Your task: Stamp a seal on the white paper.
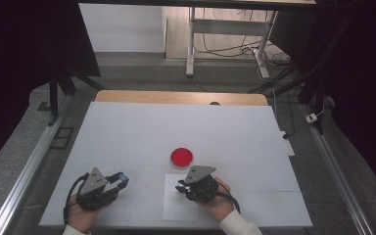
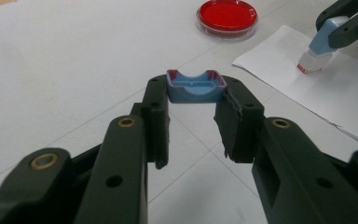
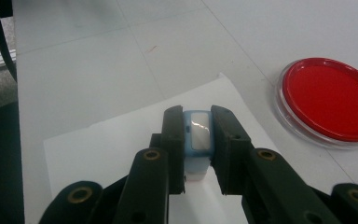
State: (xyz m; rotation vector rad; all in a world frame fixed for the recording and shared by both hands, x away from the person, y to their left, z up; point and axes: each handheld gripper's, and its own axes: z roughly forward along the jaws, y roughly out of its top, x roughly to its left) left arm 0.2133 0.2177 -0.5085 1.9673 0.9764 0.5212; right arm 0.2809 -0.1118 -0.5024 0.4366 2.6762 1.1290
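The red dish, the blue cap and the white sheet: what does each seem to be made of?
Red dish: clear glossy plastic by the look, with a see-through rim around a red fill. Blue cap, clamped in the left gripper: moulded plastic, smooth, matte. White sheet: likely paper, thin, flat, with crisp edges.

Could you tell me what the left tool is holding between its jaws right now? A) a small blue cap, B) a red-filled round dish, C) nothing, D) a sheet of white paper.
A: in the left gripper view, the left tool is shut on the small blue cap, clamped between its jaw tips.
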